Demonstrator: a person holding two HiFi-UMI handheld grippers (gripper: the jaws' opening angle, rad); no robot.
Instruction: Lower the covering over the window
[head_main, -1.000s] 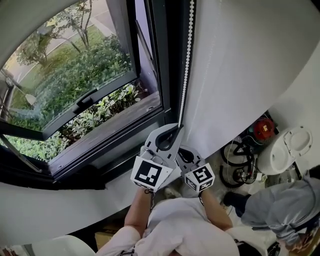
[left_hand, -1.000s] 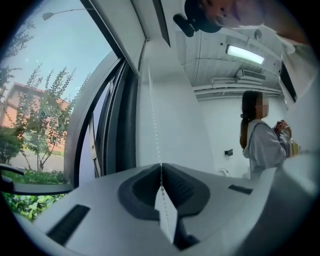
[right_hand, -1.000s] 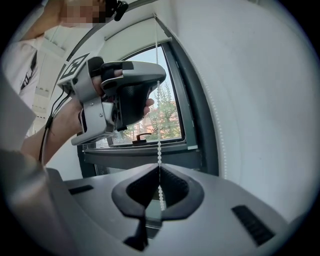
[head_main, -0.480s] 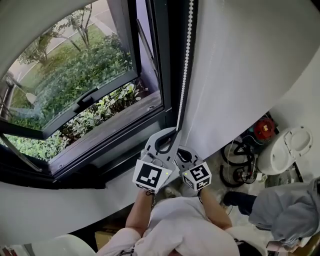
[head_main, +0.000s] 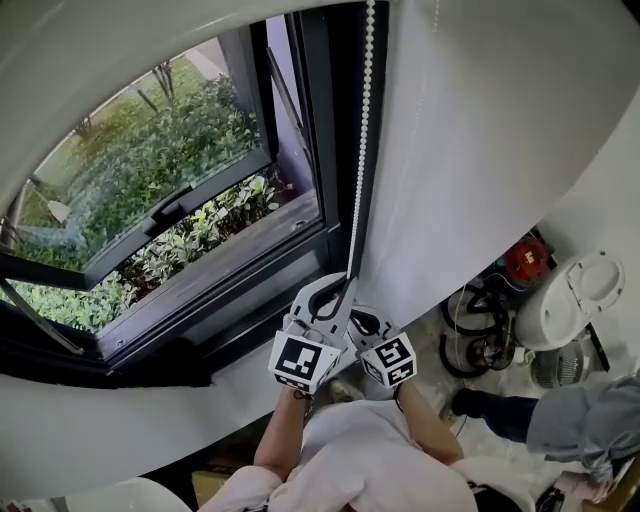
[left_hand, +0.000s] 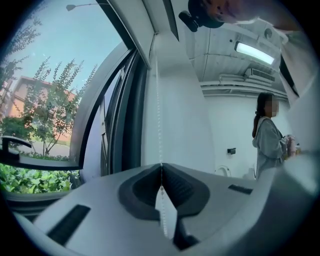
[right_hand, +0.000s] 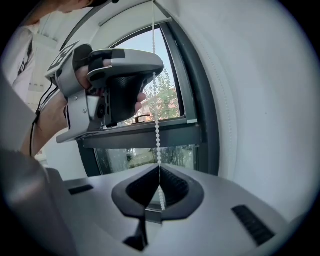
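A white bead chain (head_main: 362, 130) hangs beside the dark window frame (head_main: 322, 130). My left gripper (head_main: 347, 281) is shut on the chain, which runs straight up from its closed tips (left_hand: 161, 165). Just below it my right gripper (head_main: 352, 316) is shut on the same chain (right_hand: 158, 135). In the right gripper view the chain enters the closed tips (right_hand: 160, 168), and the left gripper (right_hand: 117, 82) shows above them. The white blind (head_main: 110, 60) covers the upper part of the window; below its edge, green shrubs (head_main: 150, 170) show through the glass.
White curtain fabric (head_main: 480, 140) hangs right of the chain. On the floor at the right are a white round appliance (head_main: 575, 295), a red object (head_main: 527, 258) and black cables (head_main: 478, 330). A person in grey stands nearby (left_hand: 269, 137), seen at the head view's lower right (head_main: 585, 415).
Both grippers have moved down along the window frame with the chain in them. The blind's white lower edge now covers more of the top of the window. The person in grey has shifted right.
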